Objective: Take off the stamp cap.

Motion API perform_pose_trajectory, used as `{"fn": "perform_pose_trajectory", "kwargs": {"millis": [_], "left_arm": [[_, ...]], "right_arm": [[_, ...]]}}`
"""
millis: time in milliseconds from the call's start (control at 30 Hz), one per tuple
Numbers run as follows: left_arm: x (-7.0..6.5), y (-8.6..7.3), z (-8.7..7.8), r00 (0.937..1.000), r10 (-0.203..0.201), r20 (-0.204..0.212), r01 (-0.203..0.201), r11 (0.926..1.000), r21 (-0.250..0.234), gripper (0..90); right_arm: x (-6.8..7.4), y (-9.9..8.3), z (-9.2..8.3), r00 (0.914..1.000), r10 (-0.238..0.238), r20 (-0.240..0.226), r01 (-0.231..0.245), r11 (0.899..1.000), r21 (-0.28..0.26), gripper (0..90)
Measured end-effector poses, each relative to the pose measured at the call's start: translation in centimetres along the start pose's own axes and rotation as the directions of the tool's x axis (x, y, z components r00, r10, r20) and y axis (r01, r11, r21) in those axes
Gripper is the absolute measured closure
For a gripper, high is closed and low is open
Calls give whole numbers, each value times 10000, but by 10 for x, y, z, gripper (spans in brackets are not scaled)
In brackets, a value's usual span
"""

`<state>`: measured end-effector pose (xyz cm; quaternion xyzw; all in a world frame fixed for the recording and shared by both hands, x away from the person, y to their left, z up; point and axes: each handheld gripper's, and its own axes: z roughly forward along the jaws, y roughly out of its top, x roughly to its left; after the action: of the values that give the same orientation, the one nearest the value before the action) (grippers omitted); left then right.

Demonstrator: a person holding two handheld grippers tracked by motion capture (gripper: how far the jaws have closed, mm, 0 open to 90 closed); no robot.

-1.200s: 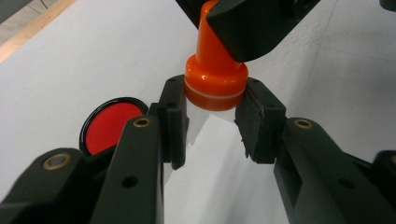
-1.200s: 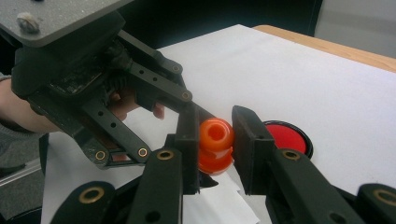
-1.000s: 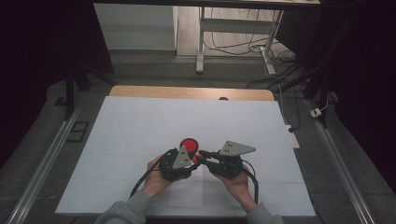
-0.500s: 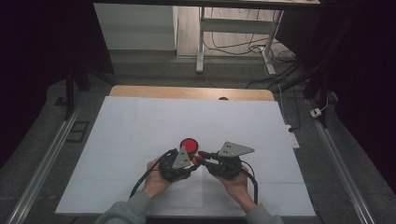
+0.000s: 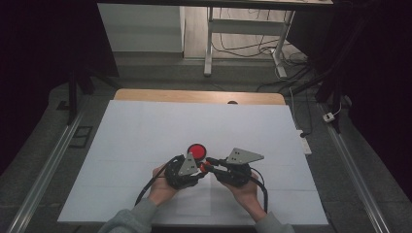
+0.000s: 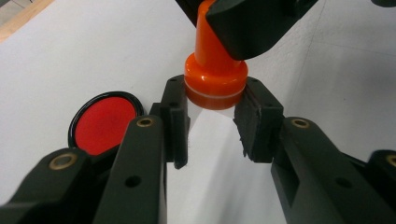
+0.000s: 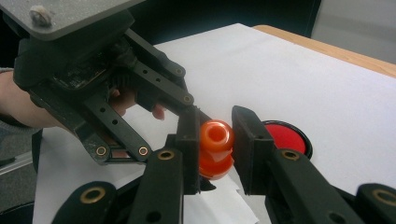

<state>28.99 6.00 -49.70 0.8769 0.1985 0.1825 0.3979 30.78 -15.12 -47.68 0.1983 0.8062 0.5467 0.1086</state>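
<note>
Orange and glossy, the small plastic stamp with a knobbed handle and a flared round base (image 6: pixel 215 77) hangs just above the white paper sheet (image 5: pixel 145 131), caught between both tools at the near middle of the table. The left gripper (image 6: pixel 212 119) is clamped on the wide base, its 2 pads pressing opposite sides of the rim, which likely steadies the stamp. The right gripper (image 7: pixel 215 140) is clenched around the narrow handle end, whose hollow top faces its camera; holding from the other end suggests the 2 parts are meant to be pulled or twisted apart, or the stamp passed across. Just beside them on the paper lies a round red ink pad in a black rim (image 5: pixel 196 149), near enough to serve the stamp. A person's hands (image 5: pixel 163 184) grip both tools from the table's near edge.
</note>
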Motion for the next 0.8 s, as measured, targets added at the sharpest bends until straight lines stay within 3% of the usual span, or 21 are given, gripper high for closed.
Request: {"fn": "perform_pose_trajectory", "kwargs": {"millis": [400, 800], "left_arm": [[-1, 0, 1, 10000, 82, -44, -82, 10000, 31, 659], [-2, 1, 0, 9998, 20, -205, -19, 10000, 41, 658]], "right_arm": [[0, 0, -1, 10000, 35, 4, -35, 10000, -65, 730], [-4, -3, 0, 9976, 633, -265, -639, 9977, -210, 719]]}}
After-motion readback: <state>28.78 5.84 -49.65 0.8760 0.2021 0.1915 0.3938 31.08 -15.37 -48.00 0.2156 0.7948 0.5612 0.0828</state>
